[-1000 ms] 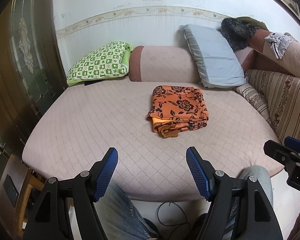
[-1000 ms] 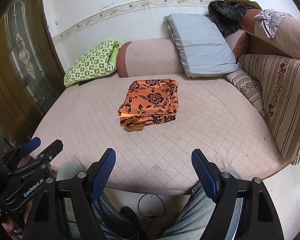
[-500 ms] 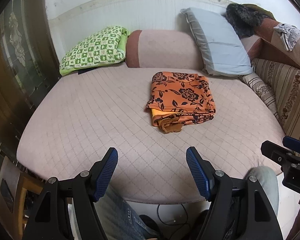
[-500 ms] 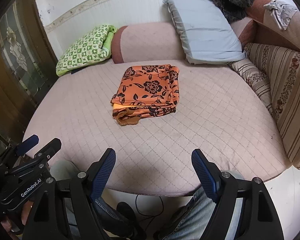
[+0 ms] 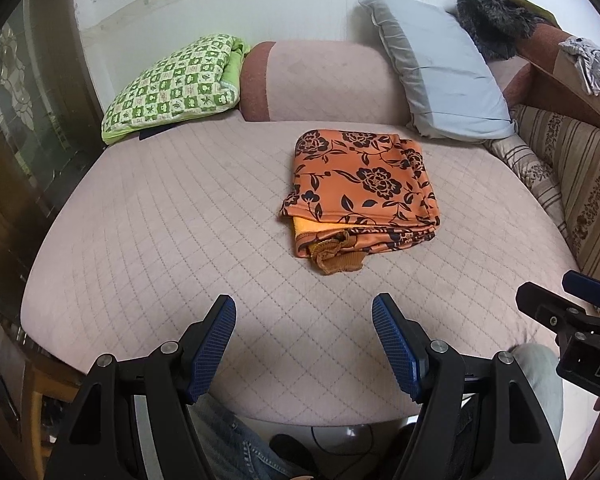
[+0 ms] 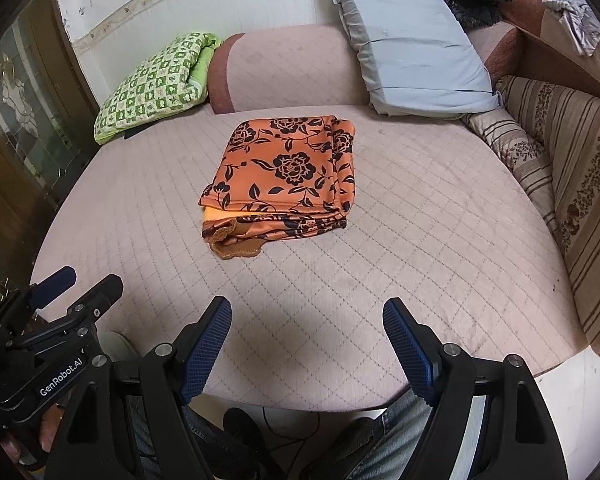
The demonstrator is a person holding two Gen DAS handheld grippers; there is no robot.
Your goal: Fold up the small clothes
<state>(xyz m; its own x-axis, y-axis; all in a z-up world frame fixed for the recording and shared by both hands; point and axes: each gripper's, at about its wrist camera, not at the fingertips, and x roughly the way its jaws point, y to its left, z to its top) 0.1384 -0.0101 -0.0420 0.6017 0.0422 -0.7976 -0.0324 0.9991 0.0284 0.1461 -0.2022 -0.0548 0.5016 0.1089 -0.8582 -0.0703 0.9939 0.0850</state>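
An orange garment with black flowers (image 5: 360,196) lies folded in a flat stack on the pink quilted bed (image 5: 160,232); it also shows in the right wrist view (image 6: 284,176). A knitted orange edge sticks out at its near side. My left gripper (image 5: 304,312) is open and empty, over the bed's near edge, short of the garment. My right gripper (image 6: 306,312) is open and empty, also over the near edge. Each gripper shows at the side of the other's view.
A green checked pillow (image 5: 176,84), a pink bolster (image 5: 320,80) and a grey-blue pillow (image 5: 440,68) line the far wall. A striped sofa back (image 5: 572,184) runs along the right. A wooden door (image 5: 16,120) stands at the left. My legs in jeans are below the bed's edge.
Both grippers have moved forward and tilted down towards the bed, so the folded garment looks nearer. The garment has not moved. Both grippers stay open.
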